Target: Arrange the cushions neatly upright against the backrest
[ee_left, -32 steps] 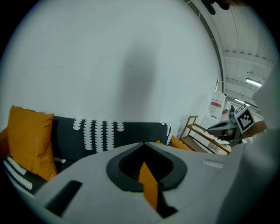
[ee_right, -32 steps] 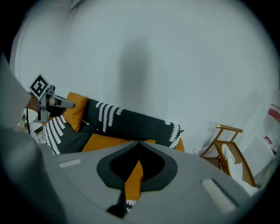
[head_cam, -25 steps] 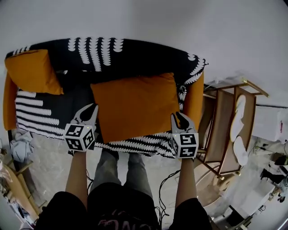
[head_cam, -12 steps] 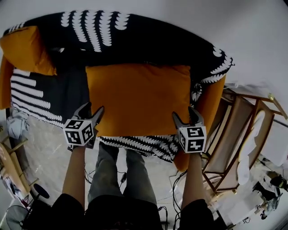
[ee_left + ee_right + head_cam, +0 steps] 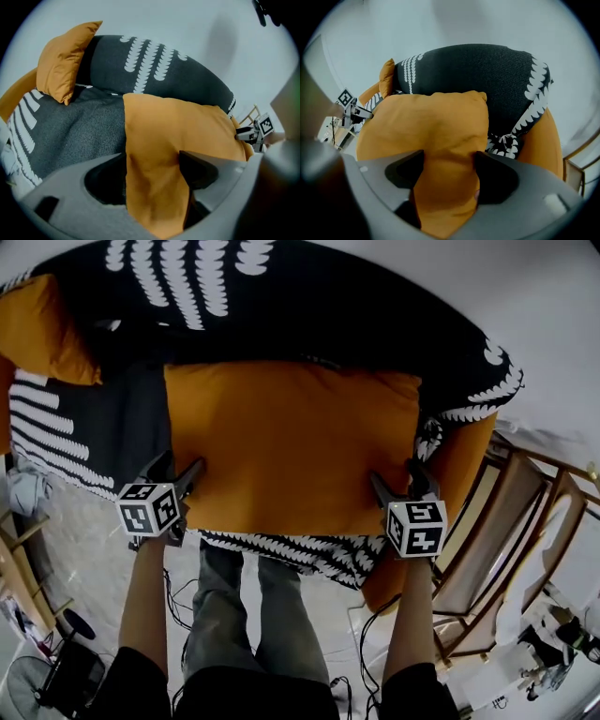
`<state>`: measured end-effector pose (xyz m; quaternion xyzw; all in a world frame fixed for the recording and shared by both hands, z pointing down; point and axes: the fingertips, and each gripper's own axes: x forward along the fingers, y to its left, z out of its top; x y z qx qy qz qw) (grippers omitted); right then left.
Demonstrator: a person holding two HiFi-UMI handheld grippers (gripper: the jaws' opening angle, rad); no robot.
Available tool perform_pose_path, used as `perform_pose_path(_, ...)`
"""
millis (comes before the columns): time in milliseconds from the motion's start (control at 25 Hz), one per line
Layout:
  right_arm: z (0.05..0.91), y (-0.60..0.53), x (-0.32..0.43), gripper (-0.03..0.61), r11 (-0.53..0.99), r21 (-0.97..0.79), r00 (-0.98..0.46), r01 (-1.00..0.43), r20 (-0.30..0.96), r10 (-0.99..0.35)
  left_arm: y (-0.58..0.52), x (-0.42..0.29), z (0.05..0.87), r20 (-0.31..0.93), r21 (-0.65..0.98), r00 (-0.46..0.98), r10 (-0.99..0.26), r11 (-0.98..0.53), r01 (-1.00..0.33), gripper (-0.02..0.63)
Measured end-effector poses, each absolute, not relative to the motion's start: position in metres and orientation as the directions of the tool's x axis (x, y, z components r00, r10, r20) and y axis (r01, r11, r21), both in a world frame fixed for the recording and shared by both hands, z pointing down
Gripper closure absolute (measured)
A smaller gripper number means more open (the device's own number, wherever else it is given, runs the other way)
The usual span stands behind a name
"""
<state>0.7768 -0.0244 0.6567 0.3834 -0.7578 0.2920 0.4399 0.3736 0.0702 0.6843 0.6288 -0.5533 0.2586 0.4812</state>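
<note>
- Light even, diffuse and fairly bright in all views; no glare spots.
- Head view: heavy fisheye; sofa backrest (image 5: 356,324) bows along the frame top; mostly sharp.
- Both gripper views: black circular vignette at the corners; nearest foreground soft, out of focus.
- Faint grey shadow on wall (image 5: 220,37).
- Cushion (image 5: 436,126) creases softly shaded.

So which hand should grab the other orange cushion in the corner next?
Probably left. The left gripper sits nearer the corner cushion; the right gripper is across the big cushion. Both jaws have just been opening, with the big cushion's corners between them.
</note>
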Motion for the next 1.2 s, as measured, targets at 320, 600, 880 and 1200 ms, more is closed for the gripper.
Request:
perform_pose_path(320,0.680,-0.023,0.767,0.283,0.524,-0.163,-0.347,-0.836,0.897,-0.275,0.064,0.387,0.697,0.848,0.375,0.325,-0.419,0.042,-0.926,0.360)
perform_pose_path(600,0.663,-0.024,0.757,0.440,0.555,-0.105,-0.326,-0.825,0.891,-0.317,0.060,0.394,0.681,0.845,0.328,0.323,-0.425,-0.064,-0.943,0.518)
perform_pose_path(880,0.626,-0.015,0.754,0.526,0.551,0.010,-0.274,-0.835,0.859,-0.432,0.056,0.401,0.647,0.828,0.219,0.300,-0.474,-0.218,-0.951,0.572)
perform_pose_path(1200,0.551,-0.017,0.739,0.541,0.473,0.062,-0.258,-0.879,0.772,-0.581,0.017,0.380,0.561,0.711,0.132,0.287,-0.643,-0.278,-0.951,0.575)
